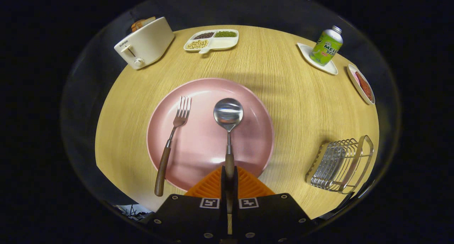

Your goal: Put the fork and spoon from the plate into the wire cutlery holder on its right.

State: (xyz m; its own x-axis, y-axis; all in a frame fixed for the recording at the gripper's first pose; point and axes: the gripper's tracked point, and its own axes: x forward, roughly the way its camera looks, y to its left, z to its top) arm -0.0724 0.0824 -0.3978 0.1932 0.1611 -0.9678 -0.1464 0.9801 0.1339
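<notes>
Pink plate (202,144) sits in the middle of a round wooden table (301,105), just ahead of the gripper (229,175). On it lie a fork (172,139) and a spoon (228,130), both with dark wooden handles and steel heads pointing toward twelve o'clock. The fork lies on the plate's nine o'clock side, its handle end hanging out over the rim toward seven o'clock. The spoon lies down the plate's middle, its bowl near the centre and its handle running straight back toward six o'clock, over the rim and into the narrow gap between the two fingers. The fingers stand close together with the spoon handle pinched between them; both look to be pressing on it.

From the plate, a wire cutlery holder (340,166) with a wooden frame stands at about four o'clock, well apart from the rim, near the table's edge. At eleven o'clock stands a cream toaster (144,43). At twelve o'clock is a white divided tray (211,40) with beans and seeds. At two o'clock a green can (326,46) stands upright on a white saucer (328,68), and beyond it, at the table's edge, is a small dish (361,84) with something red in it.
</notes>
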